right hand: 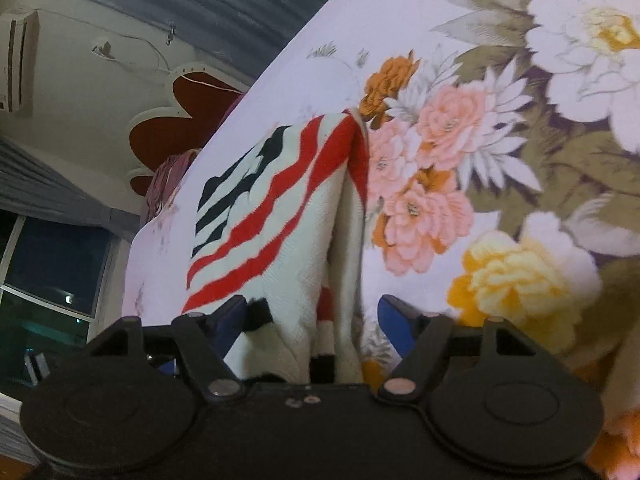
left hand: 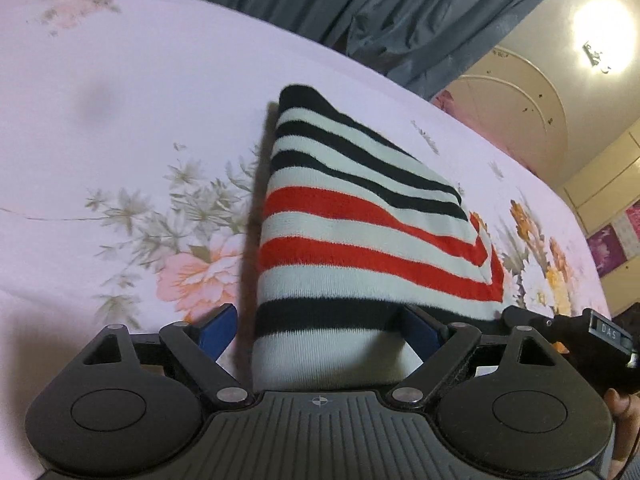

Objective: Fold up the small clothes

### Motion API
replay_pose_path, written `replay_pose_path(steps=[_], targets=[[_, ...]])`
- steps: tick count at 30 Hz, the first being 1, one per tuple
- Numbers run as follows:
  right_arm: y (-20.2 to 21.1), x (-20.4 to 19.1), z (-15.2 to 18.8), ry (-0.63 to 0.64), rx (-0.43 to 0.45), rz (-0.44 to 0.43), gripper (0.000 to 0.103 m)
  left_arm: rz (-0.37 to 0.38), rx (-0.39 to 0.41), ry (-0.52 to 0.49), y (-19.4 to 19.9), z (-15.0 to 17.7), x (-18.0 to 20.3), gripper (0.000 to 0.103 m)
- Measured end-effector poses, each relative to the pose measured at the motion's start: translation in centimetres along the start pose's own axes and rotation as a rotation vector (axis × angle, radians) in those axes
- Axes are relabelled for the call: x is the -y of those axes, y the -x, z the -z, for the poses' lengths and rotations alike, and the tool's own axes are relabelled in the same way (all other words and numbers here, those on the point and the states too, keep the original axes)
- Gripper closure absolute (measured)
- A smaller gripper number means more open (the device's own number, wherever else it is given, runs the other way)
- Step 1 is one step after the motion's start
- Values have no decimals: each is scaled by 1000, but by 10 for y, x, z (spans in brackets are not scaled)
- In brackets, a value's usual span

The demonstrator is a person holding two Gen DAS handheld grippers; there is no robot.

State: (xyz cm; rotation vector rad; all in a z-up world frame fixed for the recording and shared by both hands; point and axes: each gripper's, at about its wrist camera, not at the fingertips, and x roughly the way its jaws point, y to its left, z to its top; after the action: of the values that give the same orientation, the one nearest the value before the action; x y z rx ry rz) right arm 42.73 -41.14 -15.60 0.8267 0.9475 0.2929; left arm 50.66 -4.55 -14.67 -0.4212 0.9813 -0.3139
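A small knitted garment (left hand: 360, 232) with black, white and red stripes lies folded on the flowered bed sheet (left hand: 120, 120). My left gripper (left hand: 320, 330) stands open at its near end. The striped cloth runs between the blue pads (left hand: 218, 328); the left pad is clear of the cloth and the right pad sits at its edge. In the right wrist view the same garment (right hand: 280, 208) shows a doubled edge with a fold line down the middle. My right gripper (right hand: 312, 324) is open around that near edge, with its right pad apart from the cloth.
The bed sheet (right hand: 480, 160) fills most of both views. Grey curtains (left hand: 400, 8) hang behind the bed, and a ceiling lamp (left hand: 600, 32) glows at the upper right. A black tool part (left hand: 592, 332) and a person's finger (left hand: 620, 404) are at the right edge. A window (right hand: 48, 272) is at the left.
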Motion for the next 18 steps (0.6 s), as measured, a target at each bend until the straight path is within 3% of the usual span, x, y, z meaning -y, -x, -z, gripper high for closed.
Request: replay_pose_path(steps=[4,6,7,9,13,16,18], targets=[[-17,-22,-5,86,-23,57,24,29,-29,35,-15,-9,-2,16],[-22,-35,-5,154,-28,113,35,24,-43,13,-21,-14,4,17],[-24,-40,-3,188,-26,147,39,23,-48,-4,-22,-15,8,24],[-28,-50,0,240,-22,198,54,-17,-45,-78,-24,-16,24,31],[-29,-67,10,318,6,267,63,-91,0,-260,-18,-13,53,47],[-26,-88,24,407,44,336,69,-122,43,-378,-9,-10,69,52],[-22,-106,30,472,73,368,71,-104,76,-425,2,-9,74,53]])
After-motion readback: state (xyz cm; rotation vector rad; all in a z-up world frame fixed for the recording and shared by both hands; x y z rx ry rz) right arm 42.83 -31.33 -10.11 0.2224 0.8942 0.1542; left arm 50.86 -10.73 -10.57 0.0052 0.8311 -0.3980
